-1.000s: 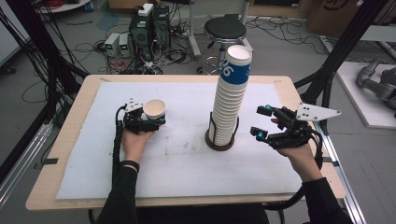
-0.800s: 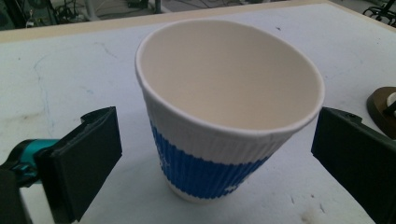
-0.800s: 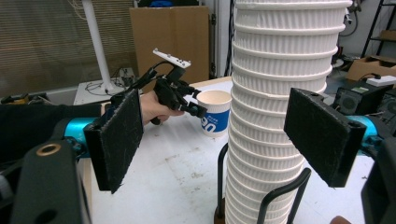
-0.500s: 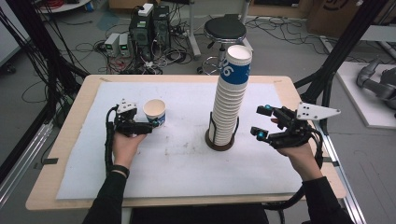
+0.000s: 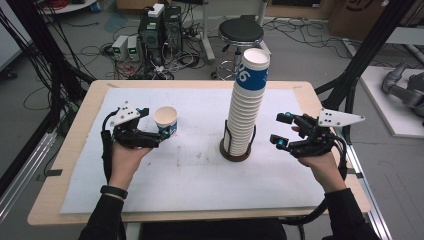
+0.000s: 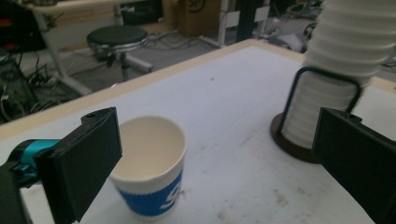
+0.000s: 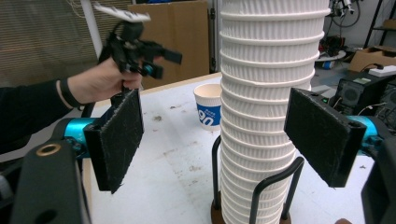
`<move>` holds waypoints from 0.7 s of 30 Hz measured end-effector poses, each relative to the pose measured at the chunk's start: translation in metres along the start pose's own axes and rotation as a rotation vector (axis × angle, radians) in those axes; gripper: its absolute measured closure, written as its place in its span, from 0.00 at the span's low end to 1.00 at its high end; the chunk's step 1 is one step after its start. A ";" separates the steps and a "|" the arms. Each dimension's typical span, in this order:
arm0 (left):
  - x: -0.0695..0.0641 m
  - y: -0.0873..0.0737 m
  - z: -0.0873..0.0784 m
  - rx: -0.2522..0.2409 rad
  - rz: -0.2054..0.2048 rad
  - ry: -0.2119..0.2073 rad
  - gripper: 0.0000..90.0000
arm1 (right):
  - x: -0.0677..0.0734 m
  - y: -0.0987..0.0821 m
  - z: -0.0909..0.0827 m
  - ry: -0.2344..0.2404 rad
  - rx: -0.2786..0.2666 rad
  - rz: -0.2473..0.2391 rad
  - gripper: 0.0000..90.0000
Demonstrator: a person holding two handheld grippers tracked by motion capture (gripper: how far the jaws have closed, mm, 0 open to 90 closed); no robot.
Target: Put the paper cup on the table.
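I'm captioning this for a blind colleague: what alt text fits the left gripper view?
A single white paper cup with a blue band stands upright on the white table cover, just ahead of the open black jaws of the left hand-held gripper and apart from them. To the right, a tall stack of white ribbed paper cups sits in a black wire holder on a round base.

The left tool [image 5: 159,131] is hovering open beside the paper cup [image 5: 165,121]. The right tool [image 5: 280,131] is gaping near the cup stack [image 5: 246,107].
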State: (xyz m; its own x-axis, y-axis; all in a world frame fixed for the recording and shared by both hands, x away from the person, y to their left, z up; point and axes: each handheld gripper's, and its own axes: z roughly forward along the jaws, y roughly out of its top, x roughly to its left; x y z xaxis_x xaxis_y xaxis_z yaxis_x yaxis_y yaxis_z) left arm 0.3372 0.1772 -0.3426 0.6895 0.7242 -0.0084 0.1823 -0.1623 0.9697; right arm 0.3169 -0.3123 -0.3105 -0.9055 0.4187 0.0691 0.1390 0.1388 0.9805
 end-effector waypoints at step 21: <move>-0.039 0.038 -0.003 -0.045 0.082 -0.250 0.02 | 0.000 0.001 -0.002 -0.010 0.015 -0.006 0.22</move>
State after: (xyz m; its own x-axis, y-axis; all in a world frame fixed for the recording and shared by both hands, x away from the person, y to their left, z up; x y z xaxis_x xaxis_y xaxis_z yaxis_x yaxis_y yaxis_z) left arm 0.3148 0.1449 -0.3045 0.8532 0.5214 0.0159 0.0913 -0.1793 0.9795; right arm 0.3161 -0.3135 -0.3092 -0.9023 0.4269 0.0610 0.1395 0.1551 0.9780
